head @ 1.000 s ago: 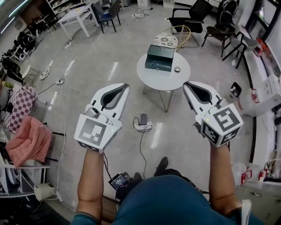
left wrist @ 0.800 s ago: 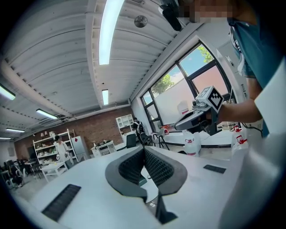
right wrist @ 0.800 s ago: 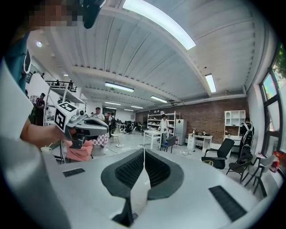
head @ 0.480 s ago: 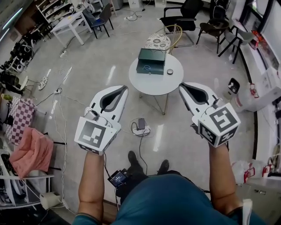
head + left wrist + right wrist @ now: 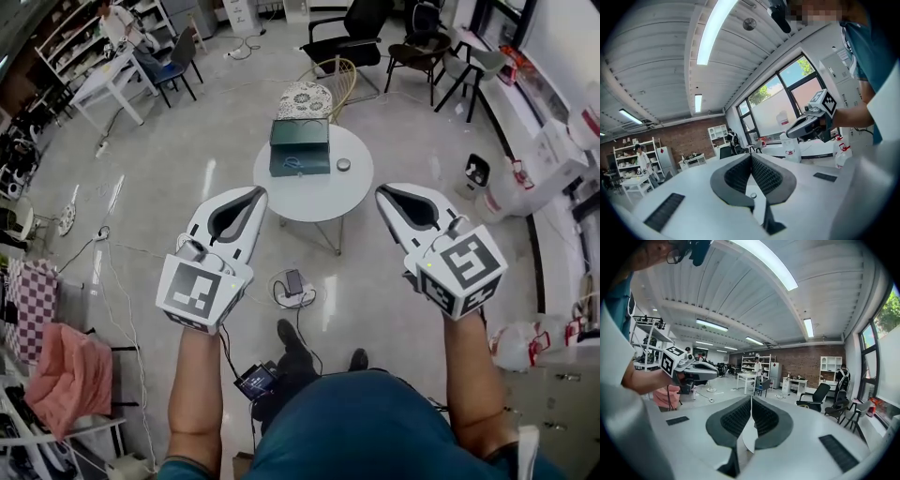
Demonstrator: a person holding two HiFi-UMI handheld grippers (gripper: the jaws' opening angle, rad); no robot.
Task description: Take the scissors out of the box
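Note:
A dark green box (image 5: pixel 300 148) stands with its lid up on a round white table (image 5: pixel 314 192) ahead of me. Inside it lies a small blue-handled shape, the scissors (image 5: pixel 292 162), too small to make out in detail. My left gripper (image 5: pixel 258 192) and right gripper (image 5: pixel 382 190) hover side by side in the air, well short of the table, each with its jaws pressed together and nothing between them. The left gripper view shows its pads (image 5: pixel 761 171) meeting over a far window. In the right gripper view the pads (image 5: pixel 740 418) touch too.
A small round grey object (image 5: pixel 344 165) sits on the table right of the box. A chair with a patterned cushion (image 5: pixel 307 97) stands behind the table. A power strip with cables (image 5: pixel 291 284) lies on the floor before it. White jugs (image 5: pixel 525 183) stand at the right.
The table and box have slid left and nearer in the head view as the person steps forward. Both grippers keep their pose and stay shut.

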